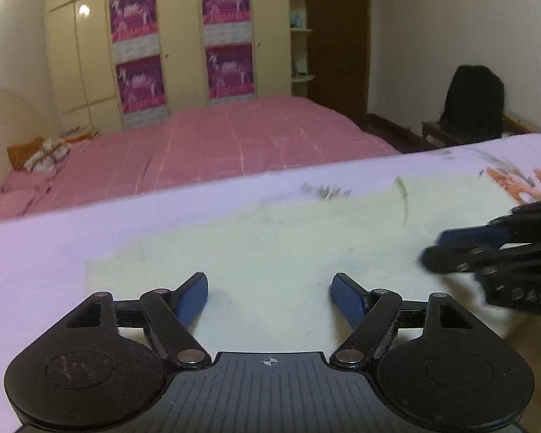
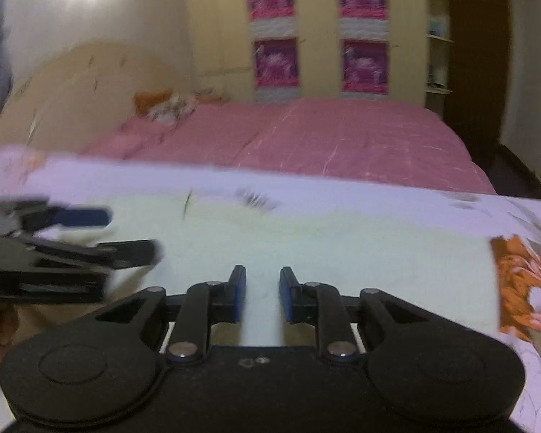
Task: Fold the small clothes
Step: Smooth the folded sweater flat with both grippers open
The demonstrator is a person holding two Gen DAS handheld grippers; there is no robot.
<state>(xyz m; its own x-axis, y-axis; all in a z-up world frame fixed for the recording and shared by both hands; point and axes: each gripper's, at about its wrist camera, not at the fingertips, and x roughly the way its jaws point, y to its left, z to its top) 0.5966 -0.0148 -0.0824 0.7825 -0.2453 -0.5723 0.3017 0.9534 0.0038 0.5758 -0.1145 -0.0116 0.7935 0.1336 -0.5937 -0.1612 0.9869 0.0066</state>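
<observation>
A pale cream cloth (image 1: pixel 270 249) lies flat on a white floral sheet (image 1: pixel 36 249); it also shows in the right wrist view (image 2: pixel 342 249). My left gripper (image 1: pixel 269 294) is open, its blue pads wide apart just above the cloth's near edge. My right gripper (image 2: pixel 262 294) is open with a narrower gap, and a strip of the cloth's near edge shows between its pads. Each gripper shows in the other's view: the right one (image 1: pixel 436 249) at the right edge, the left one (image 2: pixel 126 231) at the left edge.
A pink bed (image 1: pixel 212 144) stands beyond the sheet, with pillows (image 1: pixel 43 155) at its head. A cream wardrobe (image 1: pixel 184 36) with pink posters lines the back wall. A dark chair (image 1: pixel 472 104) is at the right. An orange flower print (image 2: pixel 523 288) marks the sheet's right side.
</observation>
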